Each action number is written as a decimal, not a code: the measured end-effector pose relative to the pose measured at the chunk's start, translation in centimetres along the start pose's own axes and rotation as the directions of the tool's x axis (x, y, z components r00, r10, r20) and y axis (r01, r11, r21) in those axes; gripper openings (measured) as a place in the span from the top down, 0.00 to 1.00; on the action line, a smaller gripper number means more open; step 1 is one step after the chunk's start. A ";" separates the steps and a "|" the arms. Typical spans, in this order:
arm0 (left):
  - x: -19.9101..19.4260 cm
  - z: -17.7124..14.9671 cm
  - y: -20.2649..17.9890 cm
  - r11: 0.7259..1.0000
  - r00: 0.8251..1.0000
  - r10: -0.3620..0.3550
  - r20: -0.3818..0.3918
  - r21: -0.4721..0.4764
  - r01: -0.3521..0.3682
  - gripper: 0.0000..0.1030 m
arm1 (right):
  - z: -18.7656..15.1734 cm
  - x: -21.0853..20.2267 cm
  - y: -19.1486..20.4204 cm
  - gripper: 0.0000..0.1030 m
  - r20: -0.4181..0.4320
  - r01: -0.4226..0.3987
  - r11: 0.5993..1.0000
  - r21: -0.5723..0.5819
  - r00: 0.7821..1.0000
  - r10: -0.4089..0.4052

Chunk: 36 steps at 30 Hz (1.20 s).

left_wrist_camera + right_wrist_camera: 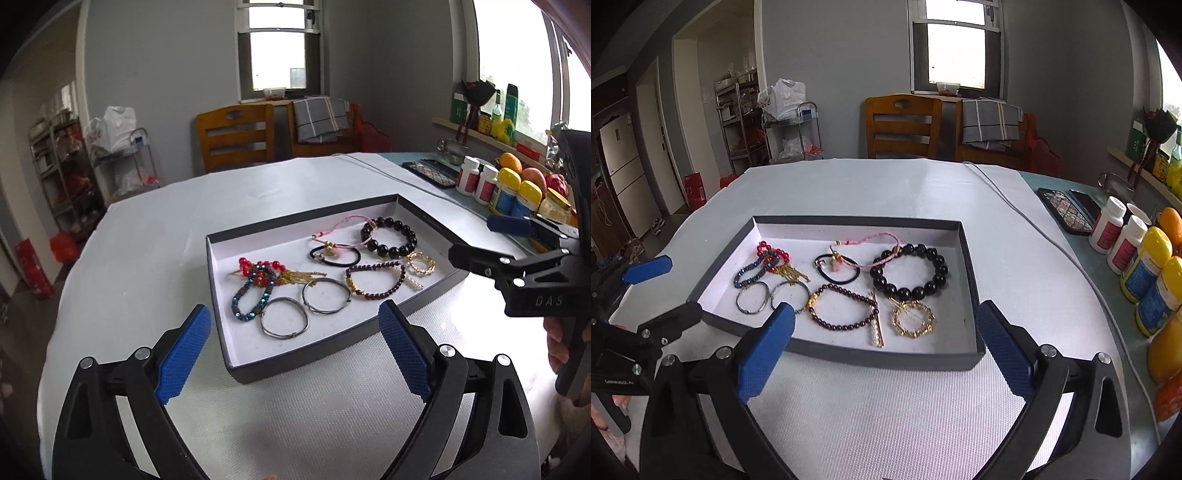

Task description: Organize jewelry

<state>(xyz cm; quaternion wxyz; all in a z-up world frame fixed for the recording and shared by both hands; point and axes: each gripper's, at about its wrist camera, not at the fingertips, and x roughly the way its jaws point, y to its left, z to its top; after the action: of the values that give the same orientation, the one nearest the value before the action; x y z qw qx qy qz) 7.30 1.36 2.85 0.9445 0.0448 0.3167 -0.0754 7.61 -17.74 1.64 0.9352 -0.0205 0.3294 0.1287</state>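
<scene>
Tabletop tray, silver bangle half-hidden.

A shallow tray lies on the bench, and all the jewelry lies inside it. In the right wrist view, two plain bangles lie side by side at its near left, a large-bead bracelet toward its right, and a small-bead bracelet between them, nearer the front wall. Bottles stand in a row at the bench's right edge, and two chairs stand behind the bench.
</scene>
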 end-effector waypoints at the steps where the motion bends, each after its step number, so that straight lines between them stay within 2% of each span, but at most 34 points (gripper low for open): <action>1: 0.1 -0.2 0.0 1.000 1.000 0.021 0.008 -0.005 -0.021 0.09 | -0.5 0.1 -0.1 0.05 0.003 0.013 1.000 0.005 1.000 -0.013; 3: 0.3 -0.6 0.0 0.998 0.998 0.059 0.018 -0.017 -0.059 0.09 | -1.2 0.1 -0.1 0.05 0.015 0.041 0.999 0.009 0.999 -0.041; 9: 0.8 -1.5 0.4 0.995 0.996 0.092 0.023 -0.038 -0.091 0.08 | -2.7 0.7 -0.6 0.05 0.002 0.053 0.999 0.012 0.999 -0.053; 16: 1.0 -1.8 -0.1 0.996 0.996 0.088 0.025 -0.019 -0.087 0.08 | -3.4 1.1 -0.7 0.05 0.028 0.083 0.997 0.002 0.996 -0.083; 36: 1.0 -1.9 -0.4 0.997 0.996 0.082 0.025 -0.010 -0.082 0.07 | -3.6 1.2 -1.0 0.05 0.030 0.065 0.998 0.020 0.997 -0.065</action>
<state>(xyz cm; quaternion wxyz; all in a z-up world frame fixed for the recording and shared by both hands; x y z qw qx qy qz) 6.95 1.13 0.71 0.9509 0.0527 0.3028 -0.0360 6.52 -18.91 -1.98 0.9440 -0.0203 0.3153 0.0954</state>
